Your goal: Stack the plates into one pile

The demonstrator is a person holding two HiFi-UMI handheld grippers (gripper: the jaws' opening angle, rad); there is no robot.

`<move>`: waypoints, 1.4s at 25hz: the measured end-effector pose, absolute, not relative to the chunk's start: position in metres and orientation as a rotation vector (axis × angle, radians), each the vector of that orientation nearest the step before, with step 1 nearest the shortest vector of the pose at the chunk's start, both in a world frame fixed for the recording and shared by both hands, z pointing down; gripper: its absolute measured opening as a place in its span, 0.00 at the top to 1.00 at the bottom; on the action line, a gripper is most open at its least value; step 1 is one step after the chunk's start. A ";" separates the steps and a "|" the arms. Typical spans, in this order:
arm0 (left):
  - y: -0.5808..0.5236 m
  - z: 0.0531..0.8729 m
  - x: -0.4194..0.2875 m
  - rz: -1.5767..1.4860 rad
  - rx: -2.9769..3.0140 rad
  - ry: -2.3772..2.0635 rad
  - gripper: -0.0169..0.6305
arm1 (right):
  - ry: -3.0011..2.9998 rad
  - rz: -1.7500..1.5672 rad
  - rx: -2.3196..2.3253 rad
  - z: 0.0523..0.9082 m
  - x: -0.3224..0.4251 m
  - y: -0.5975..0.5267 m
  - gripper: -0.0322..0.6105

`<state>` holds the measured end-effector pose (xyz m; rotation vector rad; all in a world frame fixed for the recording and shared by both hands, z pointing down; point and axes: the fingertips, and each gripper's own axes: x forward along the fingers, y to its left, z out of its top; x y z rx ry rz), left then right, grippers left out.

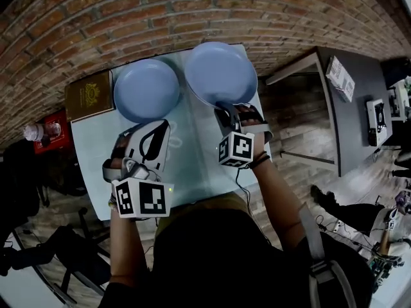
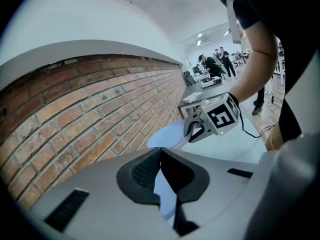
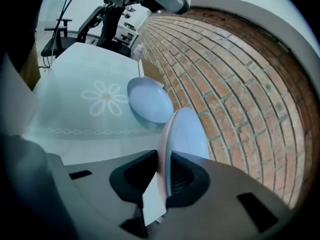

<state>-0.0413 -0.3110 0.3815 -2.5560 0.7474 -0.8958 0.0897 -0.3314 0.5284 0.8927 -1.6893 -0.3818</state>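
One blue plate (image 1: 221,72) is held up off the tabletop (image 1: 192,165) over its far right corner. Its near rim is pinched between the jaws of the right hand-held gripper (image 1: 226,112). The second plate (image 1: 146,90) lies flat just beside it, close to the brick wall (image 1: 160,11), with a brown book (image 1: 88,95) at its left edge. The left hand-held gripper (image 1: 160,128) hovers at that plate's near rim, jaws together on nothing. Open tabletop spreads from the plates toward the person.

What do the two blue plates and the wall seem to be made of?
Left light blue round plate and right light blue round plate: likely plastic or melamine, matte, thin rim, no sharp glare; ceramic is possible. Red brick wall: rough brick, pale mortar joints.
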 end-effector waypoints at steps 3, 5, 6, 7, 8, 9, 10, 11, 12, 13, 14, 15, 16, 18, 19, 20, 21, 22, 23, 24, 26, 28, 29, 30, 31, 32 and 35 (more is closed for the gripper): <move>-0.300 0.373 -0.045 -0.874 -2.549 0.732 0.94 | -1.694 -0.417 0.924 0.498 0.082 -0.319 0.84; -0.293 0.366 -0.047 -0.857 -2.545 0.722 0.94 | -1.694 -0.443 0.940 0.479 0.076 -0.310 0.84; -0.290 0.363 -0.047 -0.846 -2.541 0.717 0.94 | -1.691 -0.461 0.948 0.468 0.074 -0.306 0.84; -0.288 0.359 -0.047 -0.835 -2.535 0.713 0.94 | -1.686 -0.482 0.956 0.458 0.072 -0.303 0.84; -0.286 0.355 -0.048 -0.823 -2.528 0.709 0.94 | -1.679 -0.506 0.960 0.448 0.070 -0.298 0.84; -0.283 0.352 -0.048 -0.812 -2.522 0.704 0.94 | -1.671 -0.528 0.959 0.440 0.067 -0.293 0.84; -0.279 0.349 -0.049 -0.802 -2.517 0.699 0.94 | -1.664 -0.546 0.959 0.432 0.064 -0.287 0.84; -0.275 0.346 -0.050 -0.793 -2.514 0.692 0.94 | -1.660 -0.560 0.961 0.424 0.061 -0.281 0.84; -0.271 0.344 -0.052 -0.785 -2.511 0.685 0.94 | -1.658 -0.571 0.965 0.416 0.057 -0.274 0.84; -0.266 0.341 -0.053 -0.777 -2.507 0.678 0.94 | -1.657 -0.582 0.970 0.409 0.053 -0.267 0.84; -0.262 0.338 -0.055 -0.770 -2.503 0.670 0.94 | -1.655 -0.592 0.976 0.402 0.049 -0.260 0.84; -0.258 0.336 -0.056 -0.764 -2.498 0.664 0.94 | -1.652 -0.602 0.982 0.395 0.046 -0.253 0.84; -0.255 0.334 -0.058 -0.758 -2.494 0.659 0.94 | -1.649 -0.611 0.988 0.389 0.044 -0.246 0.84; -0.249 0.331 -0.062 -0.748 -2.488 0.654 0.94 | -1.642 -0.623 0.998 0.380 0.039 -0.231 0.84; -0.246 0.329 -0.063 -0.743 -2.486 0.652 0.94 | -1.641 -0.627 1.003 0.376 0.036 -0.225 0.84; -0.242 0.327 -0.065 -0.737 -2.484 0.649 0.94 | -1.641 -0.630 1.008 0.373 0.033 -0.218 0.84; -0.239 0.326 -0.067 -0.732 -2.481 0.645 0.94 | -1.639 -0.632 1.012 0.371 0.031 -0.213 0.84; -0.236 0.324 -0.068 -0.727 -2.478 0.643 0.94 | -1.637 -0.633 1.015 0.370 0.028 -0.208 0.84; -0.233 0.322 -0.070 -0.722 -2.474 0.641 0.94 | -1.634 -0.634 1.019 0.369 0.025 -0.204 0.84; -0.230 0.320 -0.072 -0.716 -2.470 0.640 0.94 | -1.633 -0.634 1.025 0.368 0.023 -0.201 0.84; -0.224 0.316 -0.076 -0.703 -2.465 0.638 0.94 | -1.633 -0.637 1.039 0.364 0.016 -0.197 0.84; -0.219 0.314 -0.081 -0.699 -2.458 0.637 0.94 | -1.632 -0.648 1.047 0.361 0.010 -0.194 0.84; -0.218 0.314 -0.085 -0.700 -2.454 0.641 0.94 | -1.632 -0.654 1.047 0.360 0.007 -0.192 0.84; -0.216 0.314 -0.088 -0.701 -2.451 0.648 0.94 | -1.634 -0.660 1.046 0.360 0.004 -0.191 0.84; -0.215 0.314 -0.092 -0.703 -2.448 0.658 0.94 | -1.637 -0.665 1.042 0.360 0.000 -0.191 0.84; -0.215 0.314 -0.096 -0.704 -2.445 0.671 0.94 | -1.641 -0.668 1.035 0.360 -0.003 -0.192 0.84; -0.214 0.313 -0.110 -0.712 -2.438 0.718 0.94 | -1.666 -0.672 1.006 0.365 -0.015 -0.195 0.84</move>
